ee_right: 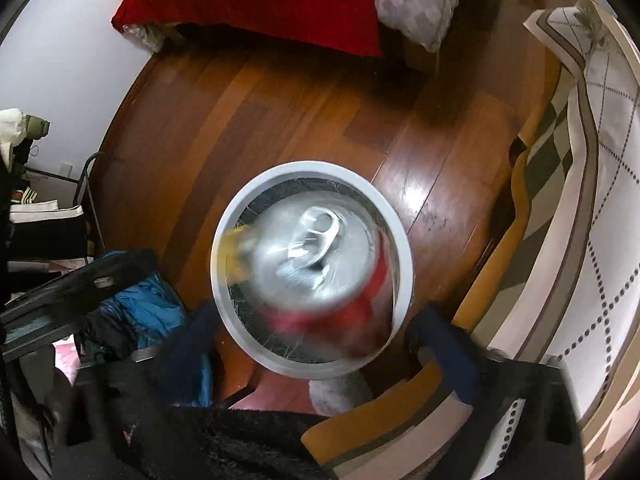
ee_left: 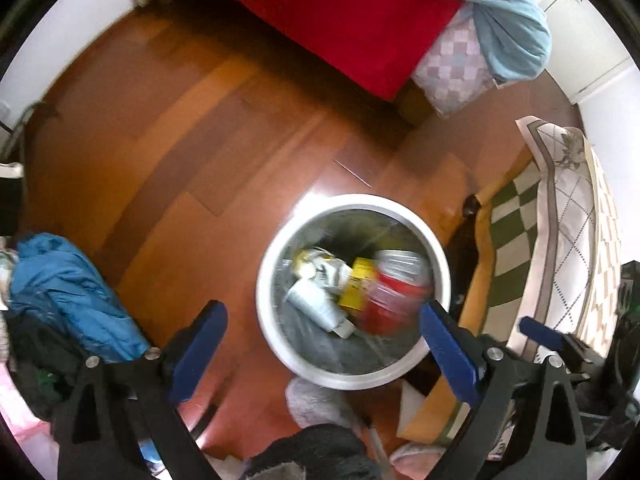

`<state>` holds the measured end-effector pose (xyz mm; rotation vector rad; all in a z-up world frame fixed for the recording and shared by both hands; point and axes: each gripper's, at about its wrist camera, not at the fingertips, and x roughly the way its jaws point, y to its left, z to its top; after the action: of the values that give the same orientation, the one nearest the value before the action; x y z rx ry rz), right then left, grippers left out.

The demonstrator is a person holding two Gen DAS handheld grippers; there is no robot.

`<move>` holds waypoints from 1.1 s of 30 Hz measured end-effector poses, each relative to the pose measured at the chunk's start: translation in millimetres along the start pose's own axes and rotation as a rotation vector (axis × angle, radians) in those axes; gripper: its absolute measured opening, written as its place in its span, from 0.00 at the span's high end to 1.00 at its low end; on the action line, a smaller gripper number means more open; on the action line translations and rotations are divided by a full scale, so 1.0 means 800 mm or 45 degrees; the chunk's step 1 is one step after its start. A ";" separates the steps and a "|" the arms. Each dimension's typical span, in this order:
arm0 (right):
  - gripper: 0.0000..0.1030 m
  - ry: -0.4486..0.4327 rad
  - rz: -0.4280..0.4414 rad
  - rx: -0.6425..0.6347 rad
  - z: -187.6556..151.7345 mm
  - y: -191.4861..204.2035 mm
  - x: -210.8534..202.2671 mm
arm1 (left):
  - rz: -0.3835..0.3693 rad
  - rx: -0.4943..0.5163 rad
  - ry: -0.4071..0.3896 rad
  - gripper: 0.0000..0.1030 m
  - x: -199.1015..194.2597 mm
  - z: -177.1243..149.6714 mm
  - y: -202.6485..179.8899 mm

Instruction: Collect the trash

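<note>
A white-rimmed round trash bin (ee_left: 438, 248) stands on the wooden floor. A red soda can (ee_left: 394, 294), a yellow box (ee_left: 358, 282) and a white bottle (ee_left: 318, 306) show inside it. My left gripper (ee_left: 324, 344) is open and empty above the bin's near rim. In the right wrist view the bin (ee_right: 394, 216) sits under my right gripper (ee_right: 316, 336), which is open. The red can (ee_right: 316, 256), blurred, is in mid-air over the bin, top toward the camera, free of the fingers.
A bed with a red cover (ee_left: 340, 12) and light blue blanket (ee_left: 500, 12) is at the far side. A patterned mat (ee_left: 568, 216) lies to the right. A blue jacket (ee_left: 68, 296) lies on the left. A grey slipper (ee_left: 320, 400) is near the bin.
</note>
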<state>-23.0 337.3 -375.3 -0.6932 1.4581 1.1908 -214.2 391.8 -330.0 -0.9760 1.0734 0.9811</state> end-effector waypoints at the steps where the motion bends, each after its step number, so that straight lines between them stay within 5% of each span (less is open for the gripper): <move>1: 0.00 0.001 -0.003 0.000 -0.001 -0.002 0.000 | 0.031 0.005 -0.031 0.05 -0.010 -0.005 0.000; 5: 0.00 -0.022 -0.093 -0.014 -0.019 -0.005 -0.025 | 0.111 0.014 -0.109 0.04 -0.051 -0.033 0.001; 14: 0.00 -0.105 -0.221 -0.090 -0.085 0.007 -0.122 | 0.133 0.061 -0.204 0.04 -0.129 -0.094 -0.018; 33: 0.00 -0.332 -0.023 -0.177 -0.194 0.052 -0.352 | -0.107 0.152 -0.404 0.04 -0.311 -0.168 -0.052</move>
<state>-46.3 156.1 -107.8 -0.6180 1.1588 1.3245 -252.0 216.1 -108.1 -0.7327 0.8090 0.9547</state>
